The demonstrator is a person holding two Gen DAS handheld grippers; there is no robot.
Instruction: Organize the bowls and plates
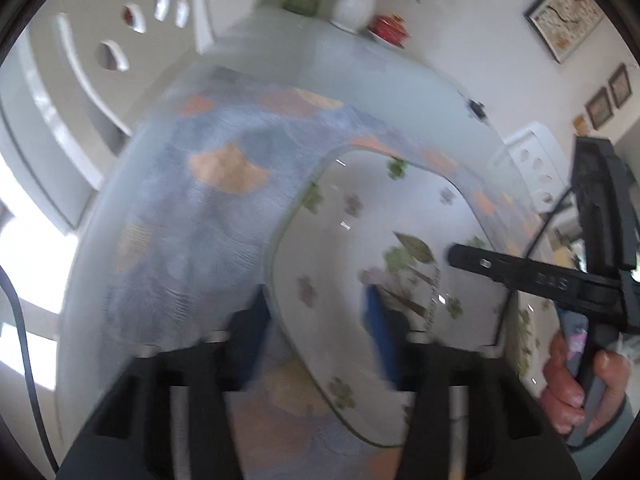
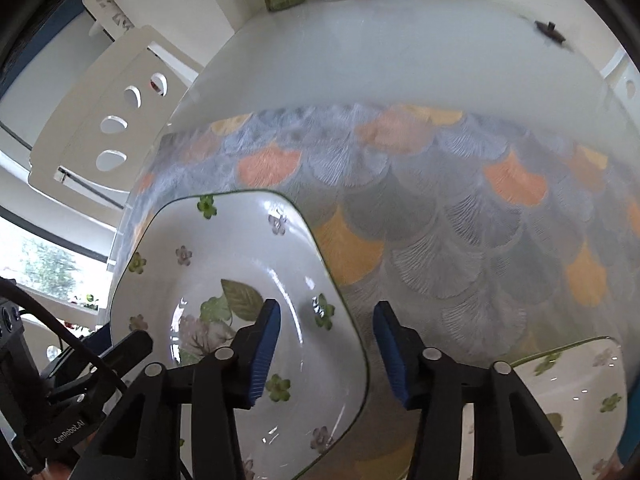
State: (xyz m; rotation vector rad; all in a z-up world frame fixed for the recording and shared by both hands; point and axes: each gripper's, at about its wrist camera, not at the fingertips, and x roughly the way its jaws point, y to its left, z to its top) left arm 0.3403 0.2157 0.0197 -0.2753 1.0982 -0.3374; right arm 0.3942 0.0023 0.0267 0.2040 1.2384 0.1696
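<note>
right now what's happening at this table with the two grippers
A person holds a gripper in each hand over a square flowered plate lying on a scale-patterned tablecloth. The left gripper straddles the plate's left rim, the right gripper its right rim; neither visibly presses on it yet, and the plate still rests on the cloth. A second flowered dish sits to the right.

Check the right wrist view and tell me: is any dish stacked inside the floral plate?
No. The floral plate shows only its painted leaf and flowers.
</note>
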